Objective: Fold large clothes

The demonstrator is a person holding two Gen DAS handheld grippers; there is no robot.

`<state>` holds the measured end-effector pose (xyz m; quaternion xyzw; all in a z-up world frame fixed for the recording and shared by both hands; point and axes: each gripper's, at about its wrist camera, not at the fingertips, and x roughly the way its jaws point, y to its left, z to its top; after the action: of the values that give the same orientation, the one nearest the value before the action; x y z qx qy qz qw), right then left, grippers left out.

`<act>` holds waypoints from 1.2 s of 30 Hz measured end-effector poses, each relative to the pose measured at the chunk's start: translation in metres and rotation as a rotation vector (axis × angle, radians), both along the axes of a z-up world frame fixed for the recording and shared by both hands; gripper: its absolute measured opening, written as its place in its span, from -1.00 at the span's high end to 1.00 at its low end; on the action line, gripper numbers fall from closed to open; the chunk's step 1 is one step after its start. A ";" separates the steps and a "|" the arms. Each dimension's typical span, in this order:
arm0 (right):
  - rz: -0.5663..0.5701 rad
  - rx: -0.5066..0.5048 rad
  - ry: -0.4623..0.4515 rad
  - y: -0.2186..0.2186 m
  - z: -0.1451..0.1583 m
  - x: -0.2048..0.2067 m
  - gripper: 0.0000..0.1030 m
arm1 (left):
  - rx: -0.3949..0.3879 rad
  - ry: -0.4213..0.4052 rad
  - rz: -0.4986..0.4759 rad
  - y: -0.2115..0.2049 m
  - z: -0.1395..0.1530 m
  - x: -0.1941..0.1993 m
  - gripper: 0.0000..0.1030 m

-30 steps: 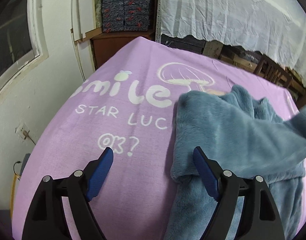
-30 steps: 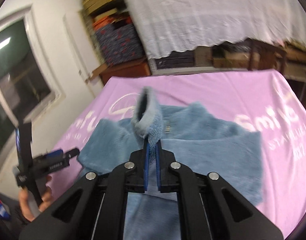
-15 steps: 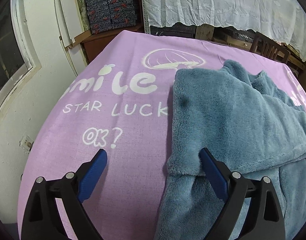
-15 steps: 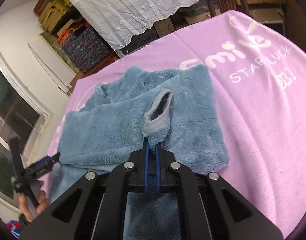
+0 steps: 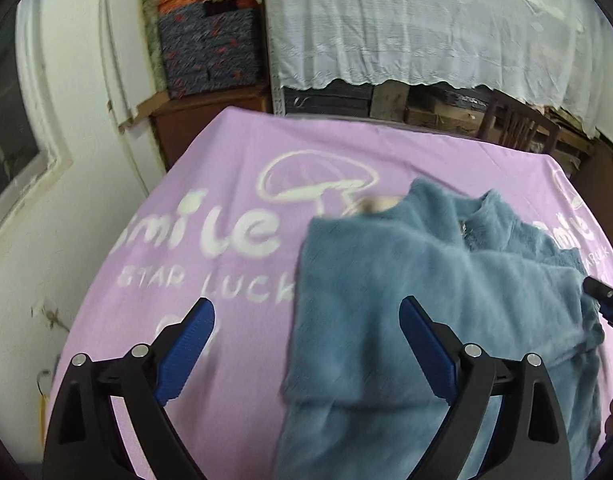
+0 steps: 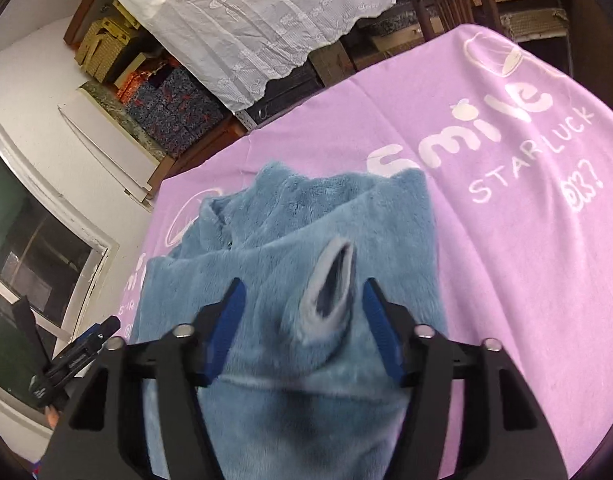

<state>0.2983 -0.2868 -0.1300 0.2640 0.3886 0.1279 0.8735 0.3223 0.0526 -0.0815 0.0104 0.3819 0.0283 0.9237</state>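
the right gripper [image 6: 302, 312], clamped on the sleeve cuff [image 6: 332, 278] a moment ago, now gapes around it; the left gripper [image 5: 306, 344] stays wide open. the blue fleece garment [image 5: 426, 300] lies lengthwise toward the purple blanket's [image 5: 226, 184] far edge.

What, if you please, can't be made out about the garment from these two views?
- Near end of the fluffy blue fleece garment: cut off by the bottom edge in both views, partly behind the right claw.
- Its underside: hidden against the lilac printed blanket.
- Collar detail: blurred in the left wrist view.

Left claw [image 5: 302, 344], right claw [image 6: 300, 320] agape
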 end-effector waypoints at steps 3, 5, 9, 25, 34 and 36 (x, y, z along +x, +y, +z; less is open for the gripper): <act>0.004 -0.004 0.008 0.003 -0.005 0.008 0.81 | 0.025 0.001 -0.024 -0.016 -0.003 0.017 -0.82; -0.015 -0.008 -0.037 0.000 -0.003 0.005 0.85 | 0.028 0.018 -0.029 -0.019 -0.012 0.026 -0.82; -0.067 -0.024 -0.064 -0.018 -0.004 -0.003 0.85 | -0.017 0.102 -0.008 -0.009 -0.047 0.042 -0.85; -0.162 -0.070 -0.091 -0.032 0.007 -0.011 0.60 | -0.058 -0.047 -0.011 -0.001 -0.009 0.019 -0.92; 0.037 -0.164 -0.137 0.029 0.010 0.007 0.60 | 0.053 0.056 -0.162 -0.053 -0.050 0.027 -0.93; 0.102 -0.169 -0.073 0.037 -0.005 0.014 0.50 | 0.026 0.113 -0.161 -0.050 -0.060 0.033 -0.93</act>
<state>0.3122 -0.2494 -0.1348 0.1646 0.3787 0.1485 0.8986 0.3554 0.0022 -0.1411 0.0548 0.4308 -0.0417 0.8998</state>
